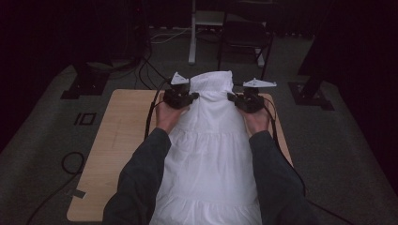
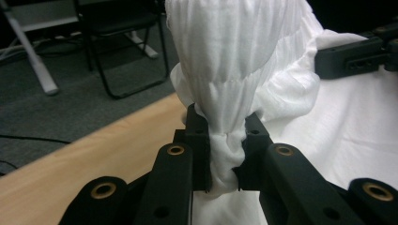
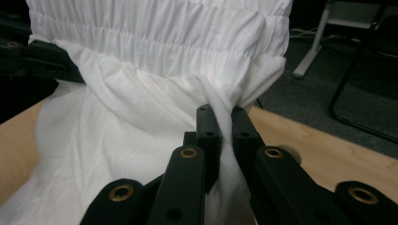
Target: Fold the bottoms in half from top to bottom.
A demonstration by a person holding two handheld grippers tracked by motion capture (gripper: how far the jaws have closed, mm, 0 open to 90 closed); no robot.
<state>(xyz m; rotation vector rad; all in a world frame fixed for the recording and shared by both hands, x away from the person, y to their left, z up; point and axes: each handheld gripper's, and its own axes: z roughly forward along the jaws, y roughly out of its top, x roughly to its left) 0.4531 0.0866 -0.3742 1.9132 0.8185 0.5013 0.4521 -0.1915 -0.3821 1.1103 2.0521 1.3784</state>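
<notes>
Left gripper (image 1: 192, 97) and right gripper (image 1: 231, 97) each clench a bunched fold of the white dress (image 1: 210, 154), flanking its gathered, elasticated top. Soft, tiered cotton-like fabric drapes over the wooden table (image 1: 115, 140). No legible markings.

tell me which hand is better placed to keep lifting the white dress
Neither clearly: left gripper and right gripper both have jaws shut on bunched fabric, level at either side of the white dress. Lift together.

Both forearms reach forward, parallel; left gripper (image 1: 195, 96) and right gripper (image 1: 231, 97) face inward — jaws clamped shut
</notes>
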